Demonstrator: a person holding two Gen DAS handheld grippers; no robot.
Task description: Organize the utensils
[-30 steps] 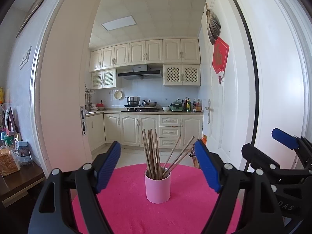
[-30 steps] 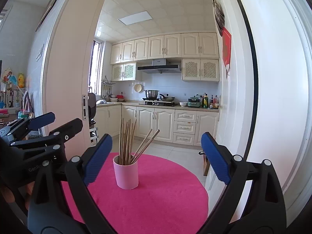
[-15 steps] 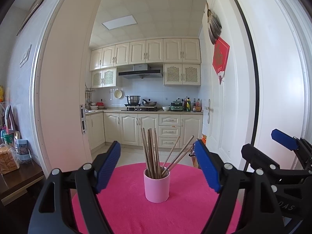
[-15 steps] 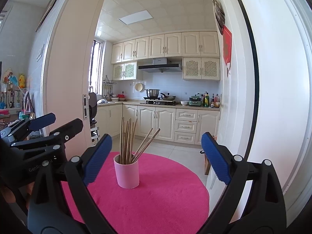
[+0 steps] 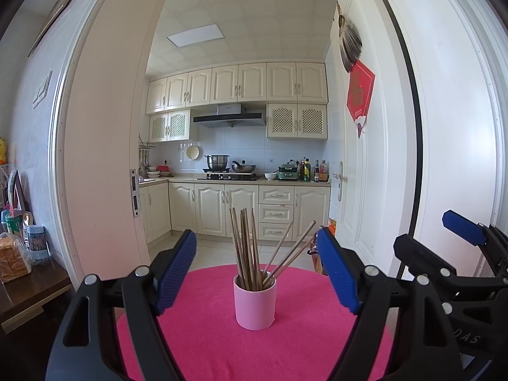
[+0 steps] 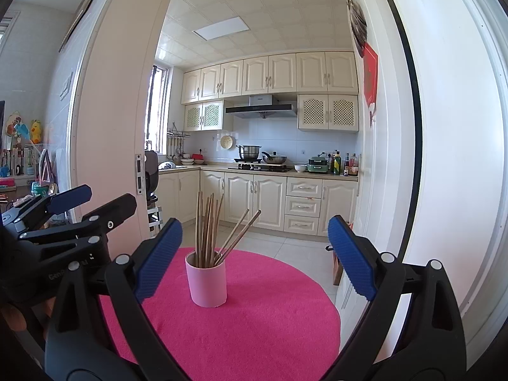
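The lower ends of the chopsticks (image 5: 246, 247) are hidden inside the pink cup (image 5: 254, 301). The near edge of the bench (image 5: 222, 349) is cut off by the frame and partly covered by the left tongs (image 5: 257, 270). Labels on the bottles (image 5: 312, 171) are too small to read.

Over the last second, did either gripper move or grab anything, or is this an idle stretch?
Nearly idle. Both views drift very slightly; nothing was grasped or released. The left gripper and right gripper are open and empty, and the chopsticks stand in the pink cup on the pink mat as before.
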